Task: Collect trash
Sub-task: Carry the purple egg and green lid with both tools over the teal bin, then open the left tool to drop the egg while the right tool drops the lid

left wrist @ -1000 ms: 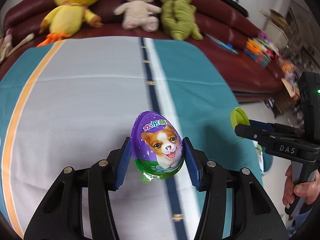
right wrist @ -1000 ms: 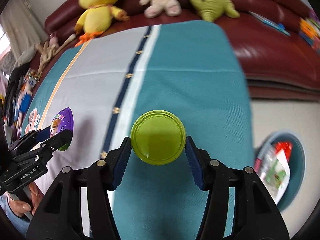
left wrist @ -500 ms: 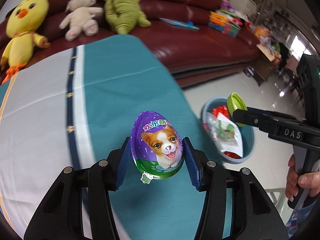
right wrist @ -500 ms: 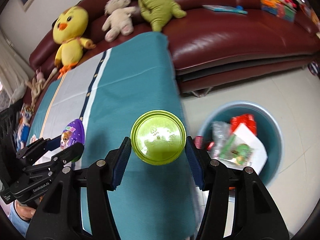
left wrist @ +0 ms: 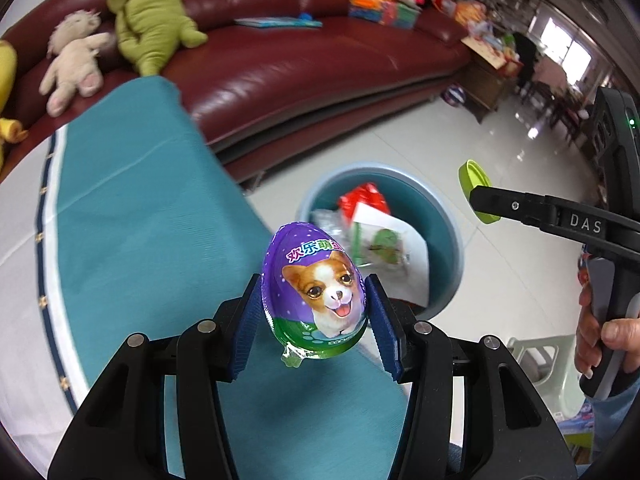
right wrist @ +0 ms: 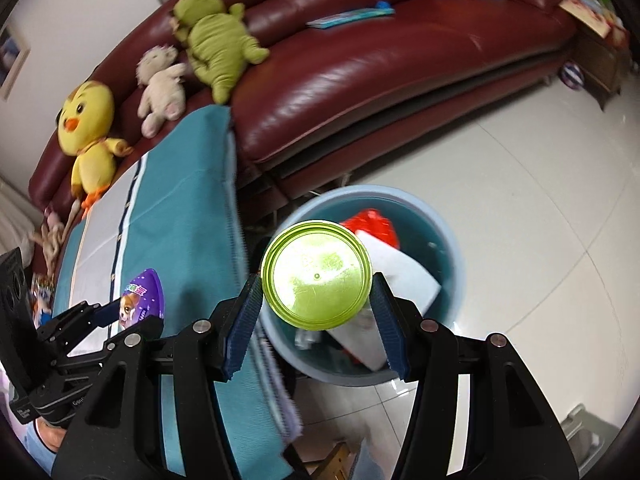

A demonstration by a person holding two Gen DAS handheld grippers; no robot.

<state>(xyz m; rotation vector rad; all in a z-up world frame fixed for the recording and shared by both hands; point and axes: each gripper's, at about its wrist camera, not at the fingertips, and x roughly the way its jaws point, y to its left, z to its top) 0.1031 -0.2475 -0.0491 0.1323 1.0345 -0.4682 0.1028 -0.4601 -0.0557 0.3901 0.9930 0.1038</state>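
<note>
Left wrist view: the left gripper (left wrist: 314, 312) has its blue pads clamped on a purple egg-shaped toy wrapper (left wrist: 314, 288) with a puppy printed on it, one pad on each long side, just below the widest part. It looks like a light, hollow plastic shell under glossy film, so I'd guess slippery and a bit squashy if squeezed hard. Holding it across the belly like this seems right; the pointed top or the crimped foil tail at the bottom would probably slide out. The blue bin (left wrist: 448, 216) sits on the floor at about 1 o'clock from the egg, already holding a red wrapper and some white paper. The teal tablecloth (left wrist: 132, 216) runs off toward 9 o'clock. At 3 o'clock the right gripper (left wrist: 478, 194) comes in from the side with the green lid (left wrist: 472, 178) seen edge-on.

Right wrist view: the right gripper is closed on that round green lid across its rim, flat face toward the camera. Rigid thin plastic, very light, smooth edge, so a rim-to-rim pinch is about the only sensible hold. It hangs over the bin's rim around 10 o'clock of the tub, with the bin's trash behind it at 3 o'clock
</note>
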